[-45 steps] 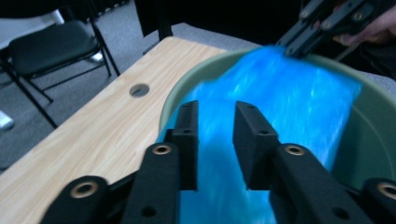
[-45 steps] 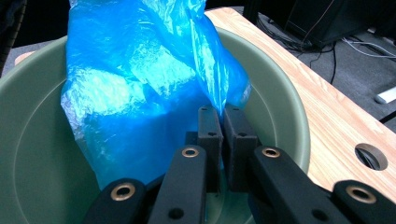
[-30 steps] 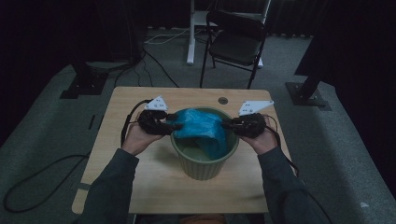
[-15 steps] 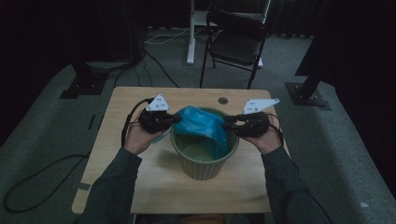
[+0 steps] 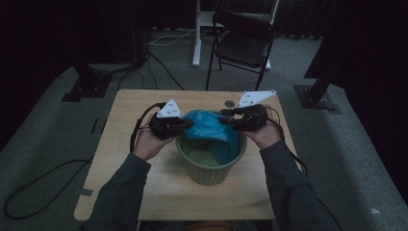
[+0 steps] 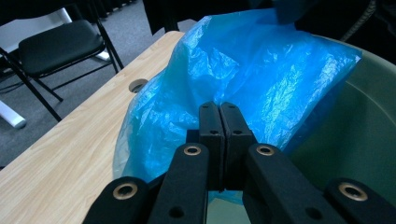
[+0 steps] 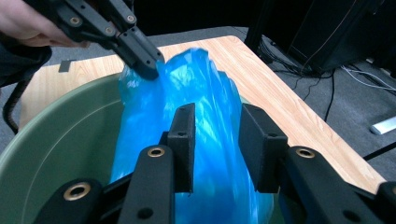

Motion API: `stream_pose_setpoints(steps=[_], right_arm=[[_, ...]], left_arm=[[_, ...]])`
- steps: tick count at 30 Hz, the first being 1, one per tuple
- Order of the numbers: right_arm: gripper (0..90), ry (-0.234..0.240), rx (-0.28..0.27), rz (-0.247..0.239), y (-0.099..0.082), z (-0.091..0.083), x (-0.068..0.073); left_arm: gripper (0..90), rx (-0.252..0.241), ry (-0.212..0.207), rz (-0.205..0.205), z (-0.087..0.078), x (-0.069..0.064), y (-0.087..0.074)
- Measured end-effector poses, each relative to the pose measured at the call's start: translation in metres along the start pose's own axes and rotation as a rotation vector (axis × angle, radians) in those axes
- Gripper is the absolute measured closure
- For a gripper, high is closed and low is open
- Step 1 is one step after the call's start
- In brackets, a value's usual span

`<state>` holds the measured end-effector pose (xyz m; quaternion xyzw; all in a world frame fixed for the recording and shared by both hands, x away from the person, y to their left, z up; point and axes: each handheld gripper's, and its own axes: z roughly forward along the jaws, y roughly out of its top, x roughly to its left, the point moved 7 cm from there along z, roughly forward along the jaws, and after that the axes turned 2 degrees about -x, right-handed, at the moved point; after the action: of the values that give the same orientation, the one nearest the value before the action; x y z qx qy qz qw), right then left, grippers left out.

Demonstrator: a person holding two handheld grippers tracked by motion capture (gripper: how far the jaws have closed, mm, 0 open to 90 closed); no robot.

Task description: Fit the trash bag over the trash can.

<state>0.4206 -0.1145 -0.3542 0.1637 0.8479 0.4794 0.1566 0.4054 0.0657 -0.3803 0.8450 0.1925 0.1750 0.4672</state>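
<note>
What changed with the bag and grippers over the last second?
The left gripper closed on the bag edge. The right gripper has just been opening, the bag loose between its pads, and rose slightly. The bucket and table stayed put.

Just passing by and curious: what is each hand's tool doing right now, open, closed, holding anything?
Left tool: closed, pinching the blue plastic bag.
Right tool: open, jaws just parted, bag between them, not gripped.

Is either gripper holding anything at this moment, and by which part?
The left gripper is shut on the blue bag, pinching its edge near the pot's rim. The right gripper stands open around the bag.
</note>
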Motion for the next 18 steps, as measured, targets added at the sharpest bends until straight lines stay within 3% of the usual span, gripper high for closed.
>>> stream_pose_setpoints(steps=[8, 15, 18], right_arm=[[75.1, 0.012, 0.017, -0.003, 0.003, 0.012, 0.002], [88.1, 0.009, 0.023, 0.008, -0.001, 0.011, -0.001], [89.8, 0.005, 0.022, -0.004, -0.001, 0.008, 0.001]], left_arm=[[88.9, -0.005, -0.009, -0.003, 0.0, -0.001, 0.001], [87.2, -0.015, -0.017, -0.015, -0.001, 0.0, 0.0], [85.2, -0.019, -0.026, -0.028, -0.002, 0.0, 0.0]])
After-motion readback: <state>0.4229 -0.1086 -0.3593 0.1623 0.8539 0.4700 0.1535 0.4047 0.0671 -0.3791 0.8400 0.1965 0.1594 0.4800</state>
